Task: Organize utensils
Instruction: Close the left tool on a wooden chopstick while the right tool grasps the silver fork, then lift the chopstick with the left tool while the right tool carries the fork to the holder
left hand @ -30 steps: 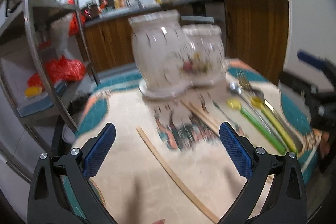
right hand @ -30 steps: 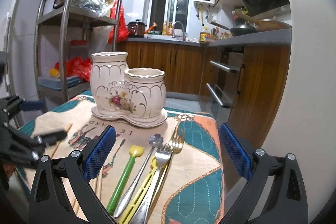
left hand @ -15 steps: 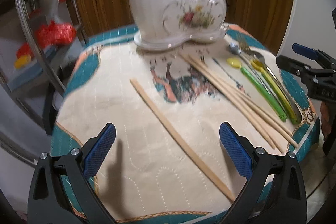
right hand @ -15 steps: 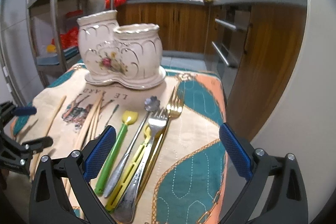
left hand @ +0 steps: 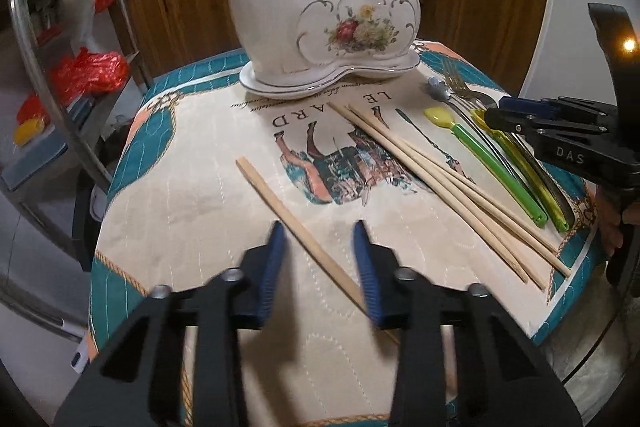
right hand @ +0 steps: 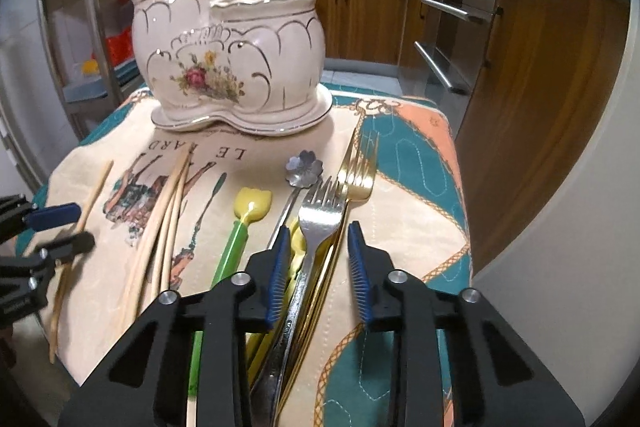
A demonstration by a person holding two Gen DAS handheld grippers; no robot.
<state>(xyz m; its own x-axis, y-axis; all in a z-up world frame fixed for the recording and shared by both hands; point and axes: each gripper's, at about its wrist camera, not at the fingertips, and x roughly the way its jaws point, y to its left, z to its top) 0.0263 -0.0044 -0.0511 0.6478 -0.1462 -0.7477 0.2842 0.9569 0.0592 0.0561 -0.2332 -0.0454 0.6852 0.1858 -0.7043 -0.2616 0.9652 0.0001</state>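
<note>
A white two-pot ceramic holder [left hand: 320, 15] [right hand: 232, 55] with a flower print stands at the back of the cloth. My left gripper [left hand: 318, 227] straddles a lone wooden chopstick [left hand: 280, 203] that runs slantwise between its closing jaws; the pads do not clearly press it. My right gripper [right hand: 316, 229] is closing around the handles of a silver fork [right hand: 320, 207] and a gold fork [right hand: 360, 175], with gaps still on both sides. Three more chopsticks [right hand: 168, 203], a green-handled spoon [right hand: 236, 247] and a flower-headed spoon [right hand: 304, 167] lie alongside.
A patterned cloth [left hand: 200, 207] covers the small table, which drops off close on the left, right and near sides. A metal shelf rack [left hand: 120, 7] stands to the left. Wooden cabinets [right hand: 520, 67] stand to the right and behind.
Both grippers tilted down toward the table and their jaws narrowed from wide apart. The left now brackets the lone chopstick, the right the fork handles.
</note>
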